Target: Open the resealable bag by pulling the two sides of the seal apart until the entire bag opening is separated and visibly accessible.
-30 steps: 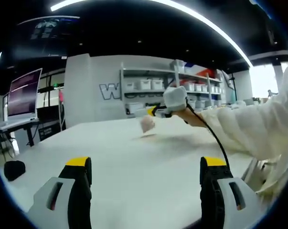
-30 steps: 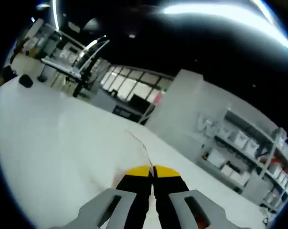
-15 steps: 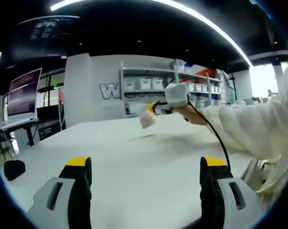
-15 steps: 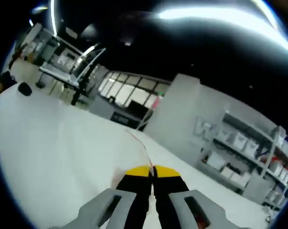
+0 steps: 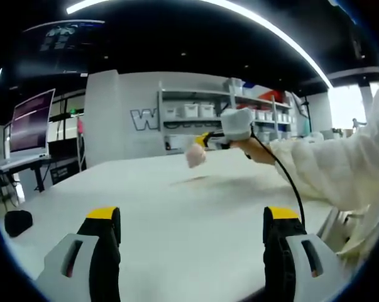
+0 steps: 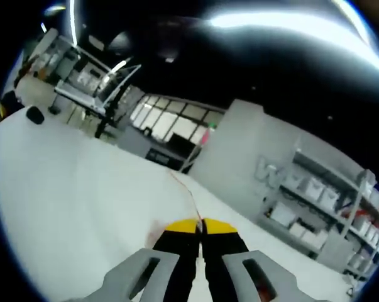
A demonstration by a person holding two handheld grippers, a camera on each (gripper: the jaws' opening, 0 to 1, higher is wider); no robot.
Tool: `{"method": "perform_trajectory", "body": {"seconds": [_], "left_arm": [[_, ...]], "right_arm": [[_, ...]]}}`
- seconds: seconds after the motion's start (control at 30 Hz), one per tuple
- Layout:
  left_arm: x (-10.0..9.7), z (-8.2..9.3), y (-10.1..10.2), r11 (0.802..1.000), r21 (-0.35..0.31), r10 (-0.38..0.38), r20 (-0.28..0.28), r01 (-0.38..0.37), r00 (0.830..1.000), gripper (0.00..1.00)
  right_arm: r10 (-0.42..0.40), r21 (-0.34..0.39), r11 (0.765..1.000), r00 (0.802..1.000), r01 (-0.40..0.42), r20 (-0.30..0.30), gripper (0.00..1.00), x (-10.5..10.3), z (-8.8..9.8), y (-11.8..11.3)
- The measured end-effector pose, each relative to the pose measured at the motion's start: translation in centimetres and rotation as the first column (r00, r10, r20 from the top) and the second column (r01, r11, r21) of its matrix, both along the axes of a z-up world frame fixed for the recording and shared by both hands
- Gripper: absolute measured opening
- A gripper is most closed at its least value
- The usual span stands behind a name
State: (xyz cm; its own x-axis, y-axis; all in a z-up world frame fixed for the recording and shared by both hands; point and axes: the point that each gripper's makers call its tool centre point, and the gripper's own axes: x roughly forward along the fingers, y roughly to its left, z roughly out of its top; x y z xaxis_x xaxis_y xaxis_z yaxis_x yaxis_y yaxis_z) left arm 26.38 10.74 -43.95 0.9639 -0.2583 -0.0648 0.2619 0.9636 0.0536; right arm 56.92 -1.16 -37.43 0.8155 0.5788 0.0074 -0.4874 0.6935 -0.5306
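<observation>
1. Right gripper (image 6: 200, 224) has its yellow-tipped jaws pinched together on the clear resealable bag (image 6: 180, 204), red seal line running up from the tips.
2. White table (image 6: 63, 189) underneath.
3. Shelves with bins (image 6: 315, 189) off right.

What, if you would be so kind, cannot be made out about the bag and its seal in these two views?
- Left gripper view: the resealable bag hangs from the right gripper above the table, too small and blurred to tell whether its seal is open.
- Right gripper view: the right gripper's closed jaws hide the pinch; a thin red line of the bag shows past the tips.
- Left gripper: jaws apart, holding nothing.
</observation>
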Motion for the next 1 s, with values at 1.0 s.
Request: {"method": "perform_trajectory", "body": {"seconds": [1.0], "left_arm": [[0.1,-0.4,-0.5,1.000,0.005,-0.013,-0.010,0.013,1.000,0.93]], "right_arm": [[0.014,0.088,0.996,1.000,-0.014,0.006,0.00,-1.7,1.0,-2.0]]}}
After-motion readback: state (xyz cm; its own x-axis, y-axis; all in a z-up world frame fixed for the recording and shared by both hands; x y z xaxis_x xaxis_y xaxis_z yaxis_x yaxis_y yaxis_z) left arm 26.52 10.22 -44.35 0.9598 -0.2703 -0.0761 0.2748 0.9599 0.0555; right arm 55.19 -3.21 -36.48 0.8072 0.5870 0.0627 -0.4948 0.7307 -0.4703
